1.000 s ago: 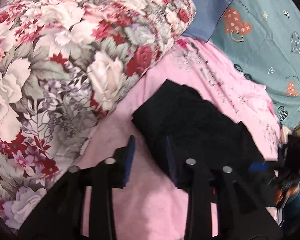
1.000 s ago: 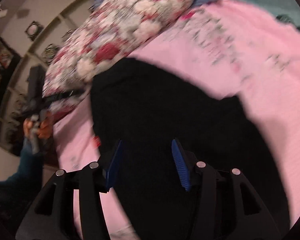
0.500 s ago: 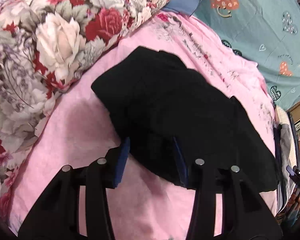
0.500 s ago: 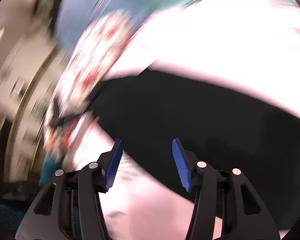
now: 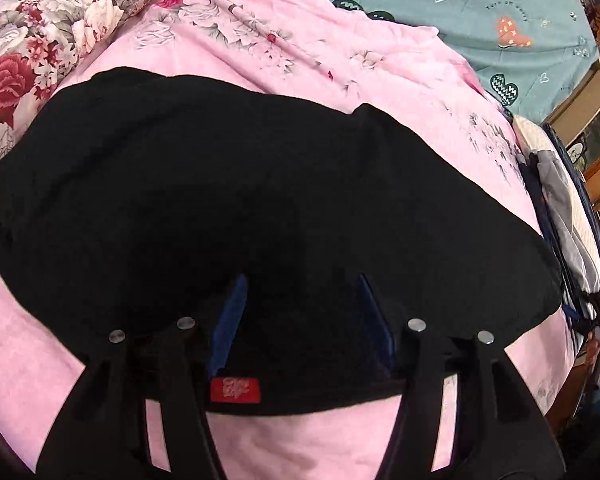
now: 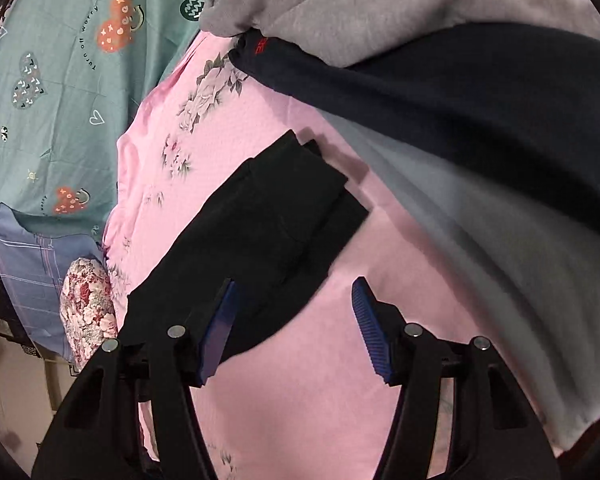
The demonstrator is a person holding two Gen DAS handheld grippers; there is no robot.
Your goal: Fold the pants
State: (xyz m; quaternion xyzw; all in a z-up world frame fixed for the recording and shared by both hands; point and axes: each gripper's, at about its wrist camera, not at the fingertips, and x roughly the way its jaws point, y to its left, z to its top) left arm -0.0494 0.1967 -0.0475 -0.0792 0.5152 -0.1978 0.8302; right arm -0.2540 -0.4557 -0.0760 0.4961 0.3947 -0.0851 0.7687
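1. Left wrist: my left gripper (image 5: 300, 320) is opening over the folded black pants (image 5: 240, 208), which lie on the pink bedspread (image 5: 340, 60); cloth lies between my fingers, the pads apart from it.
2. Right wrist: my right gripper (image 6: 292, 320) is opening and holds nothing, at the edge of the pants (image 6: 268, 224).

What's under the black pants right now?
The pants lie folded on the pink sheet, which shows on all sides. Anything beneath the fabric itself is covered and cannot be seen.
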